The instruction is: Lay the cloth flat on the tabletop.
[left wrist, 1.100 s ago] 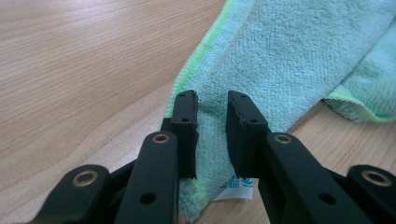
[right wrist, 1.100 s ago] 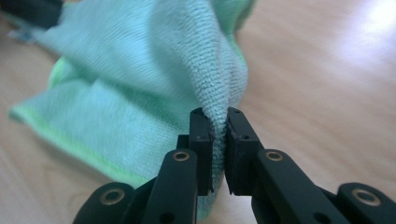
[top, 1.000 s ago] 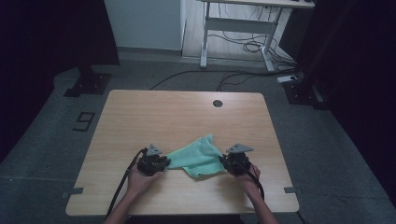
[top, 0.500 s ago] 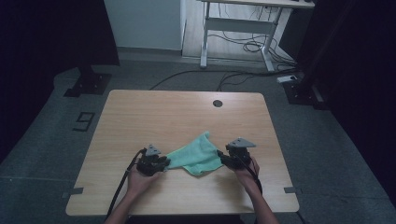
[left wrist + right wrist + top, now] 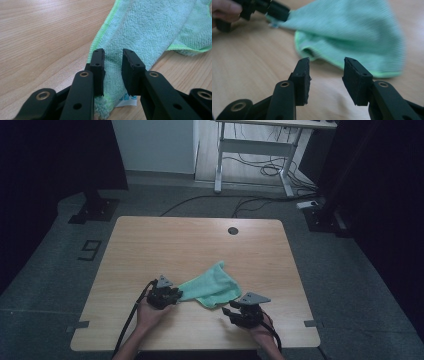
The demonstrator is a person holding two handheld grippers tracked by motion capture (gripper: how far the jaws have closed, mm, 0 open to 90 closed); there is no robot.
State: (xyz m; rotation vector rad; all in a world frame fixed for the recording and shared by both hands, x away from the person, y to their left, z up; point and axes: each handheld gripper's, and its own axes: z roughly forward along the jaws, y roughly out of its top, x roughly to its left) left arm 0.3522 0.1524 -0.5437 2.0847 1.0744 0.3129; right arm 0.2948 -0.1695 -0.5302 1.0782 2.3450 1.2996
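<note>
A green microfibre cloth [image 5: 212, 287] lies crumpled on the wooden table [image 5: 200, 240], near its front. My left gripper [image 5: 179, 295] is shut on the cloth's left corner. In the left gripper view the cloth [image 5: 150, 27] bunches between the pads of that gripper [image 5: 113, 67], with a white label at the bottom. My right gripper [image 5: 226, 312] stands open near the front edge, just off the cloth's right end. Its jaws have just been opening, then drew in a little. In the right gripper view nothing is between the jaws of this gripper [image 5: 327, 75]. The cloth [image 5: 352, 32] lies beyond them, drawn to a point at the left gripper [image 5: 279, 11].
A round cable hole [image 5: 233, 230] sits near the table's far edge. Behind the table stands a white desk frame [image 5: 255, 150] with cables on the floor. Black stand bases rest on the floor at the left [image 5: 92, 210] and right [image 5: 325, 217].
My right gripper opened, let go of the cloth's right end and drew back toward the front edge. The cloth settled on the table. The left gripper stayed put.
</note>
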